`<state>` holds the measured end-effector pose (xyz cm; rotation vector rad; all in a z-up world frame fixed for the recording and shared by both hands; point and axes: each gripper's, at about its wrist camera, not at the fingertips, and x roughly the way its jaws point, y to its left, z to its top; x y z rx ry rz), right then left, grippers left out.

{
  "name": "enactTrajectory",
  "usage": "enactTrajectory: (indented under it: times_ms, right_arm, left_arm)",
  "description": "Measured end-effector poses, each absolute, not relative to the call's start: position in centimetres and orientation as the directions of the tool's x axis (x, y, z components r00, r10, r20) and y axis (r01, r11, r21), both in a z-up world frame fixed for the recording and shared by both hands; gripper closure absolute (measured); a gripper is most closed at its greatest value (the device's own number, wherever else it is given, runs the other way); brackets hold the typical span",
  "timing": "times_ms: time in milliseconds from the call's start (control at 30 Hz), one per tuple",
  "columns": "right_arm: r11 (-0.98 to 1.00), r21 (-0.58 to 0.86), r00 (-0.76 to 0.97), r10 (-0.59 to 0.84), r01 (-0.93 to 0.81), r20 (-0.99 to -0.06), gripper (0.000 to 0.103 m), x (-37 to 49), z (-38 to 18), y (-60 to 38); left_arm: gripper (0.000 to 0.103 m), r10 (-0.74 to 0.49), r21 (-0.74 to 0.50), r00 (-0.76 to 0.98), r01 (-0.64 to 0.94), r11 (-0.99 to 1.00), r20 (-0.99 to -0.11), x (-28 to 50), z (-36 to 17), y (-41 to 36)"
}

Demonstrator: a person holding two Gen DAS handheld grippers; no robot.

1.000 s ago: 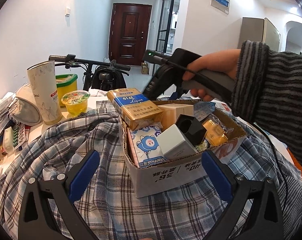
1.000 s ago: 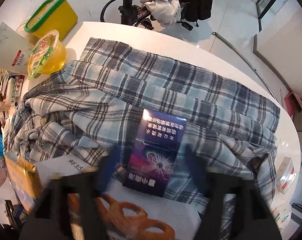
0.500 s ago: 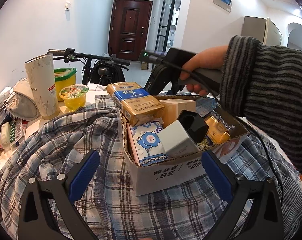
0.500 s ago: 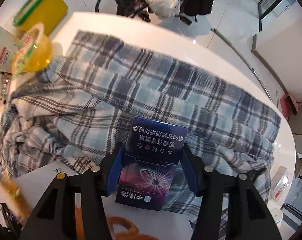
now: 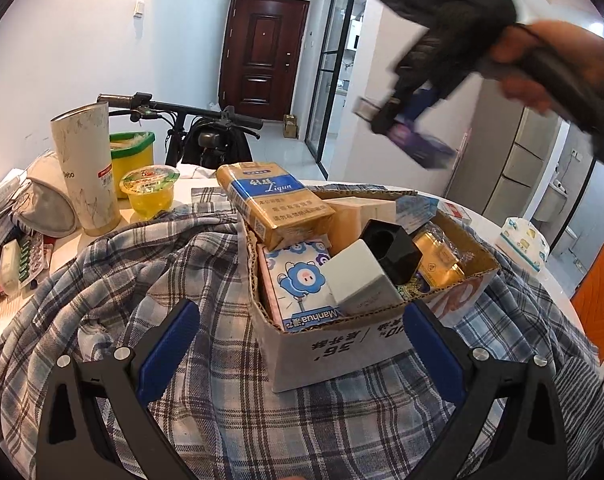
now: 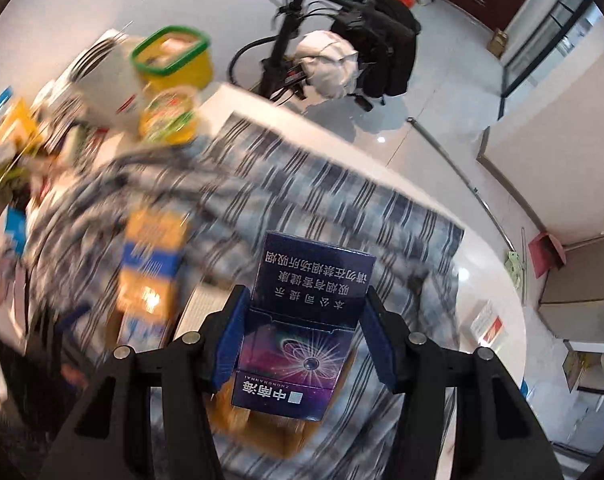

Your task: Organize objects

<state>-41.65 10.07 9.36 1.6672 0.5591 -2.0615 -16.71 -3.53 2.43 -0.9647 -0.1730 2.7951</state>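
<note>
Fingers [image 6: 231, 332] of right gripper [image 6: 306, 334] clamp purple box [image 6: 302, 320] between them.

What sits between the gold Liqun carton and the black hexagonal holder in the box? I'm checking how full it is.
In the left wrist view, a pale wooden block lies between the Liqun carton and the black holder.

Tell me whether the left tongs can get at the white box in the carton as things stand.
Probably yes. The left tongs stand open and empty before the carton, and the white box lies uncovered at its near edge. The right tongs hold a dark blue pack well above.
</note>
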Motion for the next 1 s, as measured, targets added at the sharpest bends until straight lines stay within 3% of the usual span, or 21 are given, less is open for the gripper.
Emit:
enactTrajectory:
  times_ms: [400, 500, 600, 667, 833, 1000]
  right_arm:
    - [-0.8, -0.076, -0.111, 0.012, 0.595, -0.994, 0.047, -36.6, 3.3, 10.8]
    - [-0.8, -0.093, -0.117, 0.029, 0.592, -0.993, 0.032, -36.3, 3.6, 10.8]
    - [-0.814, -0.079, -0.164, -0.021, 0.575, -0.986, 0.029, -36.1, 5.6, 11.1]
    - [-0.827, -0.064, -0.222, -0.075, 0.559, -0.972, 0.022, -35.3, 7.6, 11.6]
    - [-0.827, -0.001, -0.432, -0.293, 0.562, -0.853, 0.001, -29.6, 12.8, 13.3]
    - [-0.814, -0.017, -0.597, -0.411, 0.581, -0.688, 0.0, -21.0, 14.0, 15.0]
  left_arm:
    - [0.0, 0.2, -0.156, -0.785, -0.134, -0.979, -0.586, -16.4, 2.7, -3.5]
    - [0.0, 0.2, -0.149, -0.788, -0.139, -0.979, -0.583, -16.3, 2.7, -3.3]
    - [0.0, 0.204, -0.151, -0.793, -0.142, -0.978, -0.574, -16.2, 2.9, -3.4]
    - [0.0, 0.203, -0.15, -0.797, -0.143, -0.978, -0.569, -16.1, 3.0, -3.4]
    - [0.0, 0.202, -0.145, -0.806, -0.145, -0.979, -0.556, -15.7, 3.2, -3.3]
    - [0.0, 0.196, -0.13, -0.815, -0.149, -0.98, -0.546, -15.5, 3.4, -3.0]
